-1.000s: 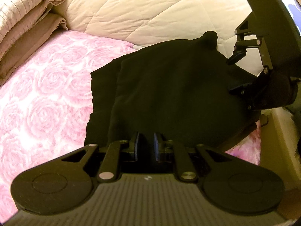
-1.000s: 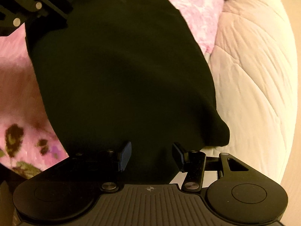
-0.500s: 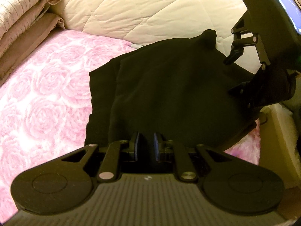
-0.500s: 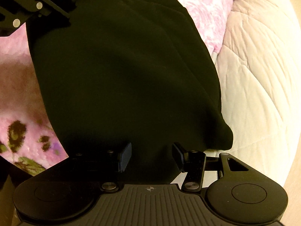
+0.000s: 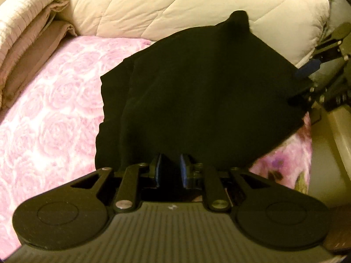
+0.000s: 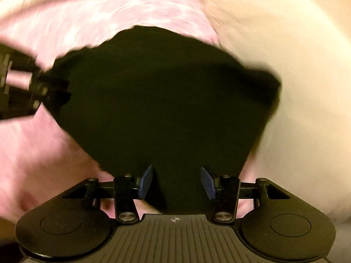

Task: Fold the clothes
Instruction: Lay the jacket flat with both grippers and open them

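Note:
A black garment (image 5: 197,92) lies folded on the pink rose-patterned bedspread (image 5: 50,109), one corner reaching onto the cream quilt. My left gripper (image 5: 170,171) is shut on the garment's near edge, its blue pads narrow around the cloth. My right gripper (image 6: 176,182) has its jaws spread wide, with the garment (image 6: 166,100) lying between and beyond the pads; this view is motion-blurred. The right gripper also shows in the left wrist view (image 5: 311,68) at the garment's right edge. The left gripper shows at the left edge of the right wrist view (image 6: 22,92).
A cream quilted duvet (image 5: 175,6) lies bunched behind the garment. Folded beige and taupe bedding (image 5: 26,37) is stacked at the far left. The bed's edge and a pale side surface (image 5: 329,153) lie to the right.
My right gripper has swung and pulled back fast, opening wider, so its view blurs. The garment's right part now sits flatter. My left gripper stays shut on the near edge.

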`<state>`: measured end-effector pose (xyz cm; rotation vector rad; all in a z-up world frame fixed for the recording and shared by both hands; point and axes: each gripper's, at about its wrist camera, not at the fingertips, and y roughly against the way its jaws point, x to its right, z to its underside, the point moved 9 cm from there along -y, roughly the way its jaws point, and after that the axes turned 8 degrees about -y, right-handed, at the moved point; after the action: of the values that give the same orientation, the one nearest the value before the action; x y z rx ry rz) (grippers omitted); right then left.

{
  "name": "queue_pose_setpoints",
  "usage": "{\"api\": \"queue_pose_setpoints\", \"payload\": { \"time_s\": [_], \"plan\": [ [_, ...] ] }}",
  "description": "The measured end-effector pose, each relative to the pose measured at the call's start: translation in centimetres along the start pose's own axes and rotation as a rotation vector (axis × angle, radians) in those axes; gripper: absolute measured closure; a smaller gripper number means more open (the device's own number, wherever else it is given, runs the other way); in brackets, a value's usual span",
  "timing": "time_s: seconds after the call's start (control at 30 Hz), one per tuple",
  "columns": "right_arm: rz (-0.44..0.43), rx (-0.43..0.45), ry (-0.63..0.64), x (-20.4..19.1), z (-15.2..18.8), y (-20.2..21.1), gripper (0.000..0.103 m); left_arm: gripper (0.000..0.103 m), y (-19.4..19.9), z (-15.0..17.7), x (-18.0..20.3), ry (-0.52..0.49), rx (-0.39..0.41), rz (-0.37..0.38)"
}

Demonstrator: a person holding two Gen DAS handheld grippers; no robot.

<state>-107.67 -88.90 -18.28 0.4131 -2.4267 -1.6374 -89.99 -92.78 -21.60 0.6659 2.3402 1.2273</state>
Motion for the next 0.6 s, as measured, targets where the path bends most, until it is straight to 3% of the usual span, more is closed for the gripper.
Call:
{"api": "queue_pose_setpoints", "payload": {
  "time_s": [0.17, 0.23, 0.33, 0.47, 0.5, 0.57, 0.6],
  "plan": [
    [-0.029, 0.067, 0.041, 1.1, 0.9, 0.2, 0.044, 0.089, -0.9, 0.6, 0.8, -0.01, -0.041, -0.01],
    [-0.058, 0.07, 0.007, 1.9, 1.0, -0.6, 0.037, 0.089, -1.1, 0.3, 1.1, -0.03, -0.063, -0.021],
    [-0.077, 0.068, -0.071, 2.7, 0.1, 0.2, 0.035, 0.088, -0.1, -0.6, 1.2, -0.036, -0.091, -0.037],
    [-0.071, 0.056, -0.154, 3.4, 0.1, 2.9, 0.033, 0.056, 2.6, -1.2, 1.2, 0.027, -0.116, -0.057],
    [-0.069, 0.041, -0.172, 3.4, 0.3, 3.4, 0.032, 0.053, 3.2, -1.3, 1.2, 0.048, -0.119, -0.061],
    [-0.075, 0.014, -0.199, 3.3, 0.6, 4.3, 0.03, 0.033, 4.8, -1.3, 1.6, 0.103, -0.119, -0.065],
    [-0.079, 0.006, -0.21, 3.2, 0.7, 4.7, 0.029, 0.03, 5.6, -1.3, 1.7, 0.136, -0.11, -0.065]
  ]
}}
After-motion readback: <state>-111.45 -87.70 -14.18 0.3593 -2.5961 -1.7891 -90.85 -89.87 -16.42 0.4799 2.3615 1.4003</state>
